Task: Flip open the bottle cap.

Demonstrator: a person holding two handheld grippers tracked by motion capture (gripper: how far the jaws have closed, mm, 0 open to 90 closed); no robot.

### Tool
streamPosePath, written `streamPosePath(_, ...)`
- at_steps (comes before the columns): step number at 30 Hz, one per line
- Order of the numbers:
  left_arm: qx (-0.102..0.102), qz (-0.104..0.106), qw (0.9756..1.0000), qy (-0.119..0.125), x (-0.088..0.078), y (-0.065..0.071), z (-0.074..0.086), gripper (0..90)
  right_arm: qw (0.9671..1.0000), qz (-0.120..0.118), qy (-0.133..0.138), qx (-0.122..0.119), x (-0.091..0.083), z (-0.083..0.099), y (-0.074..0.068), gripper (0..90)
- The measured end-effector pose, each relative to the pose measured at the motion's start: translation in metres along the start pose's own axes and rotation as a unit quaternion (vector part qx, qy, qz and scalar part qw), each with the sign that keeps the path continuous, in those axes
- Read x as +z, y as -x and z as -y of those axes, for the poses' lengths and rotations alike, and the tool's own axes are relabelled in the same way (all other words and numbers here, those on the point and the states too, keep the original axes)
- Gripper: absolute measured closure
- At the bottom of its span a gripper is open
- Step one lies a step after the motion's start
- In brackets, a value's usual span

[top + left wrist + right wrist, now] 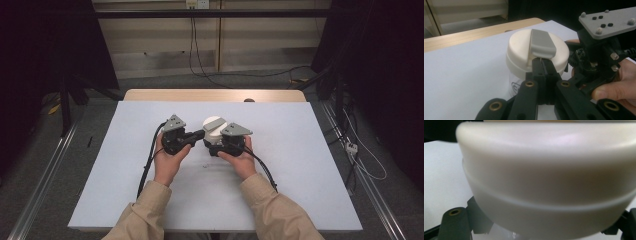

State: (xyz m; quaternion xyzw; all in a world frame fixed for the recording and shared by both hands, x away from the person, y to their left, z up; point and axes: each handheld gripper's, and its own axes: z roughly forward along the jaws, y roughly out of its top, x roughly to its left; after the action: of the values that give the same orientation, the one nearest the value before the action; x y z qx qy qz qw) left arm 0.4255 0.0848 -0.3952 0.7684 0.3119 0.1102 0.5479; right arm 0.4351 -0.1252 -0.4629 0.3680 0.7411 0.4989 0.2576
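Note:
A clear jar with a wide white lid (214,125) stands at the middle of the white table top (300,170). The lid (521,55) carries a grey flip tab (542,43). My left gripper (201,133) comes in from the left, its jaws shut together (543,62), tips touching the lid's rim just under the tab. My right gripper (215,146) sits on the jar's right side, closed around the jar below the lid (549,170). The lid hides its pads. Its grey plate (609,21) shows in the left gripper view.
A wooden table edge (215,95) runs along the far side of the white sheet. Black cables (147,165) trail from both grippers toward the near edge. Metal rails (45,175) and loose cables lie on the floor either side.

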Motion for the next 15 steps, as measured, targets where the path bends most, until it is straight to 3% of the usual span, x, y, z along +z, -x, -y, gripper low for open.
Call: streamPosePath(15,0.005,-0.001,1.0000,-0.004,-0.001,0.001,-0.016,90.0,1.0000,0.000,0.000,-0.001,0.000,0.000,0.000,18.9)
